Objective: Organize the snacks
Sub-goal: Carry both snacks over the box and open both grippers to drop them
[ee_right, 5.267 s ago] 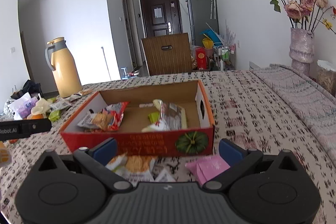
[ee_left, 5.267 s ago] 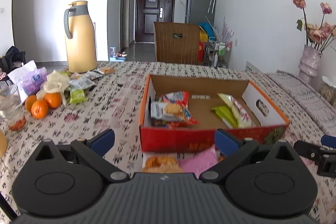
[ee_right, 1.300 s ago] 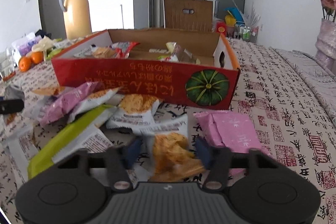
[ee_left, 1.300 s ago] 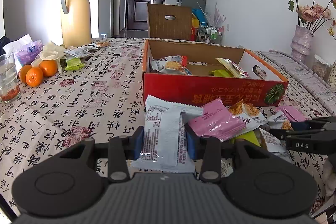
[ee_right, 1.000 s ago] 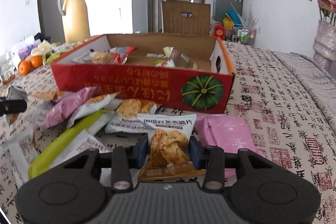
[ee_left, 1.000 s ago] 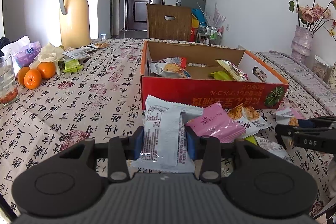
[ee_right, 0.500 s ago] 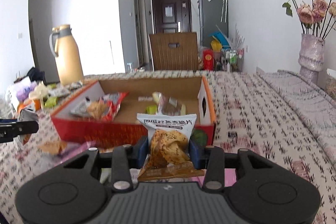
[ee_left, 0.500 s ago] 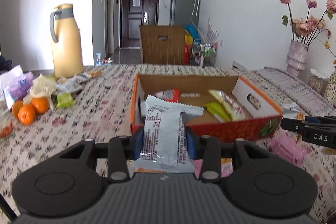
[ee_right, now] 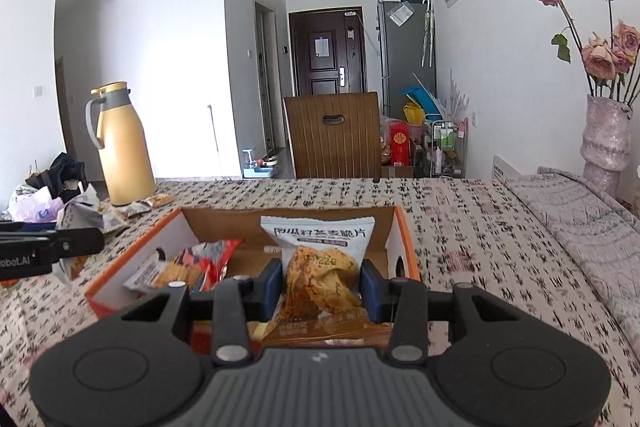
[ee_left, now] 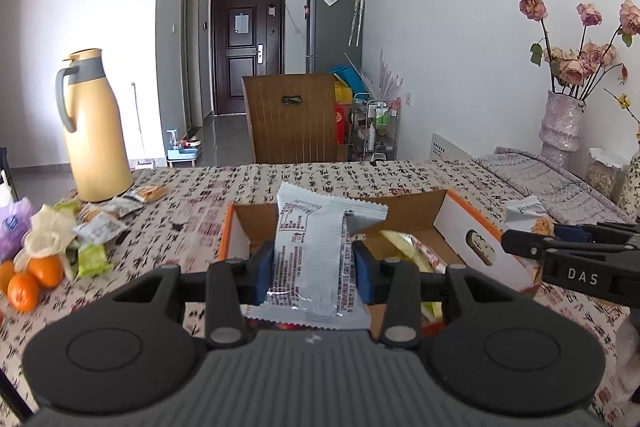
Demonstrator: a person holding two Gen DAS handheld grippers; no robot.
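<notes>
My left gripper [ee_left: 313, 269] is shut on a silver-white snack packet [ee_left: 316, 251], held upright above the near left part of the orange cardboard box [ee_left: 452, 211]. My right gripper [ee_right: 320, 283] is shut on a clear-and-white packet of orange crisps [ee_right: 320, 267], held over the near edge of the same box [ee_right: 404, 239]. Inside the box lie a red-orange packet [ee_right: 200, 261] and a yellow-green packet [ee_left: 404, 247]. Seen from the side in the left wrist view, the right gripper [ee_left: 560, 247] carries its crisp packet [ee_left: 528, 217] by the box's right end. In the right wrist view the left gripper's arm [ee_right: 48, 247] shows at far left.
A yellow thermos jug [ee_left: 96, 127] stands at the table's far left, with loose snack packets [ee_left: 112, 215] and oranges [ee_left: 36, 277] near it. A vase of dried roses [ee_left: 564, 123] stands at the right. A wooden chair [ee_left: 292, 119] is behind the patterned tablecloth [ee_right: 500, 239].
Both grippers have risen from the pile of packets in front of the box and moved forward over it, each still holding its packet. The pile has dropped out of sight.
</notes>
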